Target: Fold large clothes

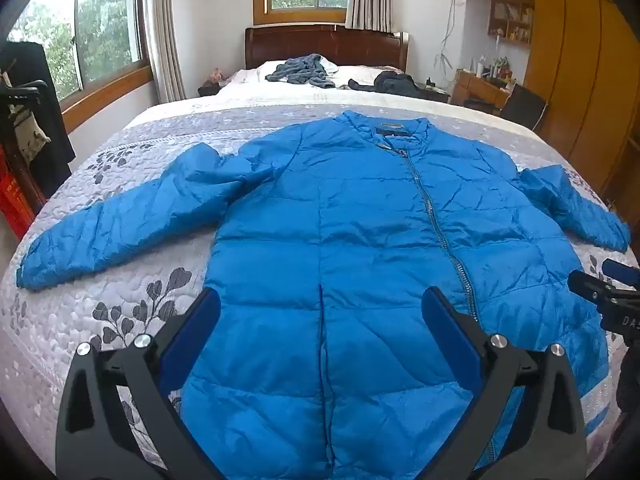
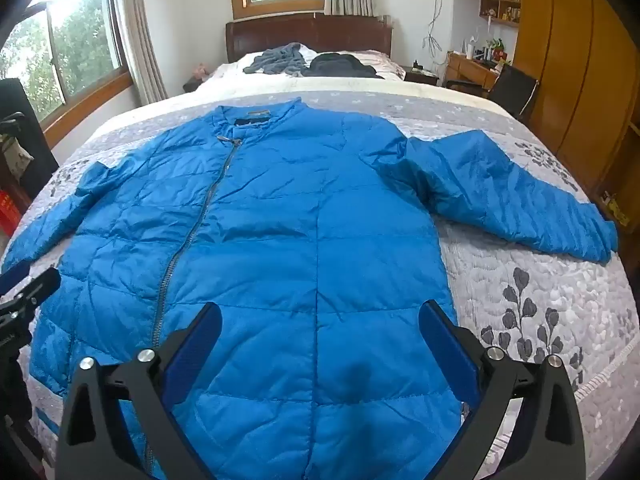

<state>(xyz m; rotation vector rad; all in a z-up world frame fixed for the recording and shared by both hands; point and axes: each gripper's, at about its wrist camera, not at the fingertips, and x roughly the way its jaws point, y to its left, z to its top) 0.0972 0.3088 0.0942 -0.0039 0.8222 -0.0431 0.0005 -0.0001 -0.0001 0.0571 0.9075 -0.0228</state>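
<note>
left claw (image 1: 320, 308) hovers spread over the blue jacket (image 1: 360, 220), which lies flat, zipped, sleeves out, on the bed (image 1: 120, 300) just ahead; right claw (image 2: 320, 316) likewise spread (nothing pinched), above the jacket's other half.

Blue jacket (image 1: 320, 220) hem cut off by bottom edge, both views.

Bed (image 1: 132, 184): blue jacket (image 1: 340, 240) spread flat; two crumpled garments (image 1: 304, 70) beyond.
</note>
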